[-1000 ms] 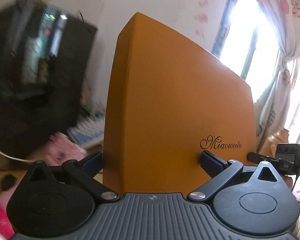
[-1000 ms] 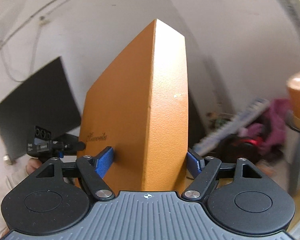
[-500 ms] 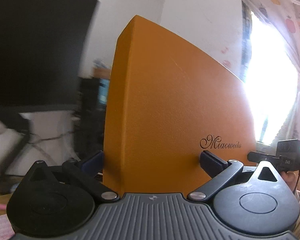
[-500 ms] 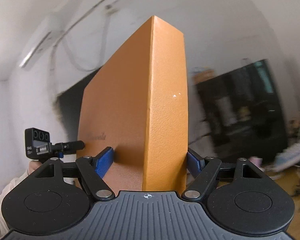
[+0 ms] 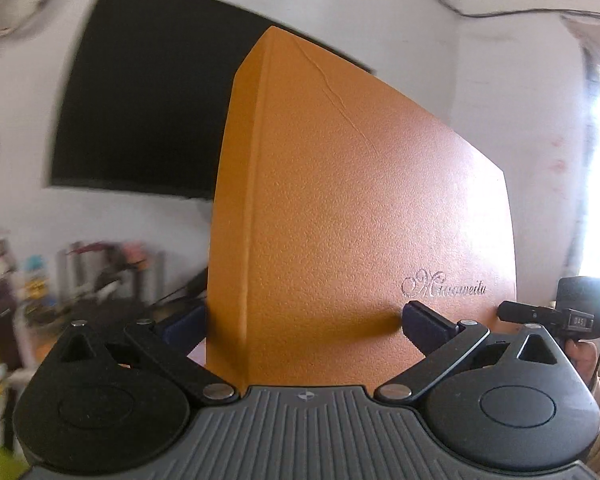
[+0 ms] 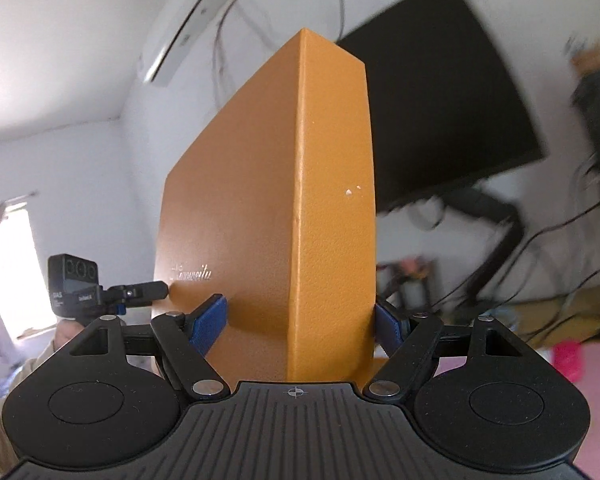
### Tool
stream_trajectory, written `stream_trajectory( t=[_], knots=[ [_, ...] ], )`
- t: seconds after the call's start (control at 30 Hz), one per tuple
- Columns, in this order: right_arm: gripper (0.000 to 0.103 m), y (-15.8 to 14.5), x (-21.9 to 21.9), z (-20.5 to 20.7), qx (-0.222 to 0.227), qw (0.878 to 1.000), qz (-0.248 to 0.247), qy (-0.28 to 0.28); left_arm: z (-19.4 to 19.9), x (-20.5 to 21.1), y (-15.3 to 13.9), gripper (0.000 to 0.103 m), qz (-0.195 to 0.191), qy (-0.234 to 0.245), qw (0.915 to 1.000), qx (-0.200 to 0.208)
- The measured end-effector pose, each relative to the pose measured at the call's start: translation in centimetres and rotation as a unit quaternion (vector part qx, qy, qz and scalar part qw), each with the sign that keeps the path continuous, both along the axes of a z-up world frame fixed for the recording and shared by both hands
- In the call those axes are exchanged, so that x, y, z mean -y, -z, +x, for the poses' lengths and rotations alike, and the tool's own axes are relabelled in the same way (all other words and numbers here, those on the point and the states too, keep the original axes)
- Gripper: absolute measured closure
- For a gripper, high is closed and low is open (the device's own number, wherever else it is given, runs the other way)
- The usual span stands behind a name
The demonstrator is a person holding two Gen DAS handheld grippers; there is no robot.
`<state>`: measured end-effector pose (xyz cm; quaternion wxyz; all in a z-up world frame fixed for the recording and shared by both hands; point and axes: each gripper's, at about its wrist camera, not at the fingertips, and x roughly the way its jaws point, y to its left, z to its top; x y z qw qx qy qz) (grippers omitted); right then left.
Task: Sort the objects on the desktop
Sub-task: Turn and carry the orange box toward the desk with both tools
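step: mid-carry, I reckon. I've got the orange box [image 5: 360,220] up in the air betw both grippers, no desk surface under it in either view. Sorting not finished; drop spot not in sight yet.
L gripper [image 5: 304,320]: clamped on the box. Dark-blue pads pressed on it, one on the narrow side, one on the broad face just under the silver script logo [image 5: 444,286].
R gripper [image 6: 300,320]: also clamped on the box, brighter blue pads [image 6: 210,320] squeezing across the narrow end panel, from broad face to far face.
box pos: upright, standing tall out of both sets of jaws, held at its lower part; top edge well above the pads. In the R view the L gripper's tip [image 6: 140,292] touches the logo face; in the L view the R gripper's tip [image 5: 528,314] sits at the box's right edge.
next move (my guess): find a bare landing spot, keep both hands in step so the box doesn't twist, lower till base sits flat, then let go one side at a time.
risk: grip is low, box is tall, so it could lever over if one hand lags.
material: pebbled leather-look wrap over stiff board, matte. Faint crease line runs down the broad face [image 5: 340,96]; two small white chips on the end panel [image 6: 352,190].
shape: flat rectangular slab, crisp corners, seam ridge along one edge.
bkgd: black monitor [image 5: 148,112] on white wall, AC unit [image 6: 180,28] up high, cluttered shelf, all blurred.
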<state>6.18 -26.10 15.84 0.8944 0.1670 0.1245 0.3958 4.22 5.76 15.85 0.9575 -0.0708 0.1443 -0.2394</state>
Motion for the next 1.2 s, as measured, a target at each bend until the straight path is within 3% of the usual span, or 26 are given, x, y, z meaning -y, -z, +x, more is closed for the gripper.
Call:
stream_trajectory(
  t=[0.37, 0.5, 0.77, 1.2],
  knots=[
    [0.024, 5.0, -7.2, 3.5, -0.080, 0.996, -0.017, -0.045, 1.2, -6.5, 4.1, 0.000, -0.026, -0.057, 0.9951, -0.077],
    [0.024, 5.8, -8.4, 4.8, -0.100, 0.994, -0.028, -0.043, 3.7, -7.9, 5.6, 0.000, -0.035, -0.054, 0.9932, -0.097],
    [0.024, 6.9, -9.2, 7.3, -0.139, 0.989, -0.028, -0.036, 3.5, -10.2, 6.5, 0.000, -0.034, -0.045, 0.9921, -0.112],
    [0.017, 10.3, -9.5, 11.0, -0.182, 0.982, -0.039, -0.018, 6.2, -11.8, 9.6, 0.000, -0.043, -0.018, 0.9895, -0.137]
  ],
)
